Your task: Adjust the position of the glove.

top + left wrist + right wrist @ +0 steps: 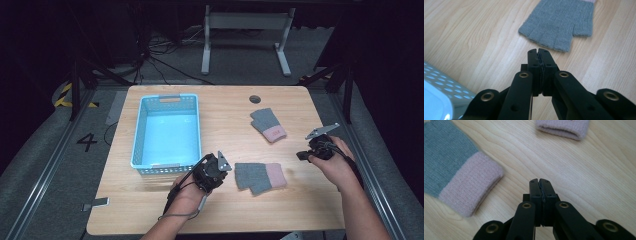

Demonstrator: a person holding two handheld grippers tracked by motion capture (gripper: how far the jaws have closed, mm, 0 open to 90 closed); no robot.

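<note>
Both forearms bare, no sleeves. Left tongs [218,161]: black body, grey three-cornered plate on top, thin dark cable looping past the wrist. Right tongs [303,155]: black, same grey plate, black cable along the forearm. Close up, matte black jaws with brass-coloured rivets, small holes in the links.

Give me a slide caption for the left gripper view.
Left gripper with its fingers shut, poised just short of the grey glove on the wooden table.

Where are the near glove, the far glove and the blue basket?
near glove [252,176]: high view, grey knitted part.
far glove [264,119]: high view, grey part.
blue basket [169,98]: high view, far rim.
</note>
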